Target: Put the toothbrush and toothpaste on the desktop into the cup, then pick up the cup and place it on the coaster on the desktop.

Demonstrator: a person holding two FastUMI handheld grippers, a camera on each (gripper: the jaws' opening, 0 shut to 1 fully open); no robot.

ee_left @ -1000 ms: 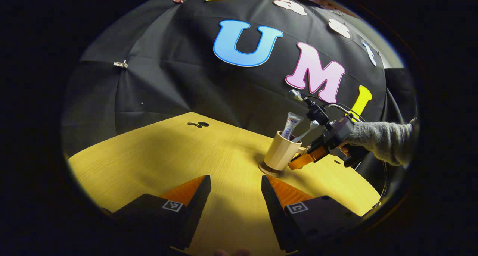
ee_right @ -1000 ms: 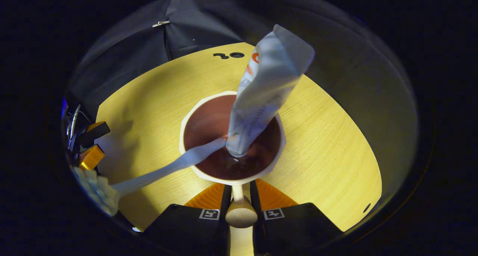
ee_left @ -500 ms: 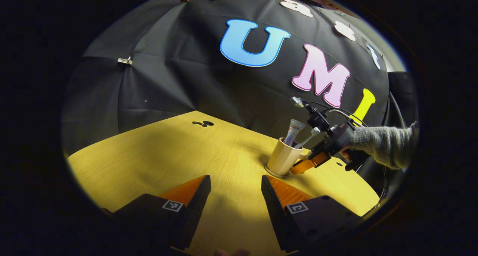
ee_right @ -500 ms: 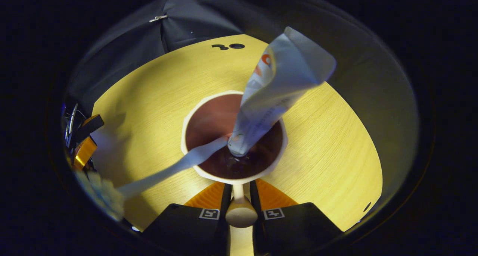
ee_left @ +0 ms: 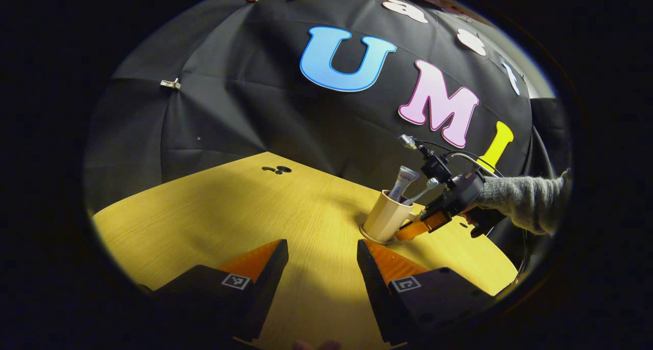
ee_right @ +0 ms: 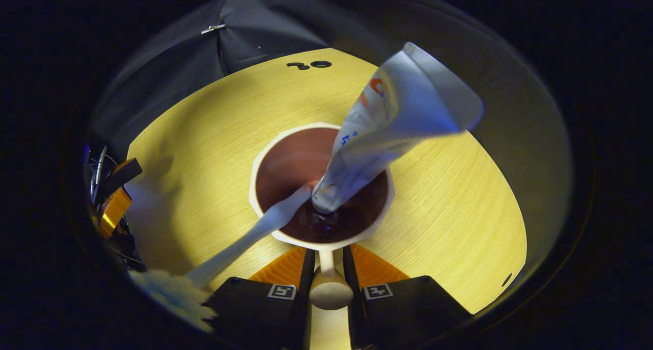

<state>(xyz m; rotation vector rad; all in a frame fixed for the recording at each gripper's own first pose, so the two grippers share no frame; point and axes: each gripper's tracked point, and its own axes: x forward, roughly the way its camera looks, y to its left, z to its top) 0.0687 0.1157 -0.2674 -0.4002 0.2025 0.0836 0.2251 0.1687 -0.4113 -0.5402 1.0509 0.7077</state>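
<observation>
One cup (ee_left: 383, 218), one toothpaste (ee_left: 403, 181), one toothbrush (ee_left: 423, 189), both standing in cup, leaning. Cup sits on coaster (ee_left: 368, 235) on desktop (ee_left: 229, 212); coaster mostly hidden under cup, thin edge visible.

Two grippers. Right gripper (ee_right: 329, 283): fingers clamped on cup handle (ee_right: 330, 289); far off in left gripper view (ee_left: 416, 226), held by hand in grey sleeve (ee_left: 525, 201). Left gripper (ee_left: 321, 260): fingers spread apart, holding nothing, near cup.

Toothbrush bristles (ee_right: 171, 291) blurred, partly cut off at edge. Small dark holes (ee_left: 276, 169) at desktop far edge.
</observation>
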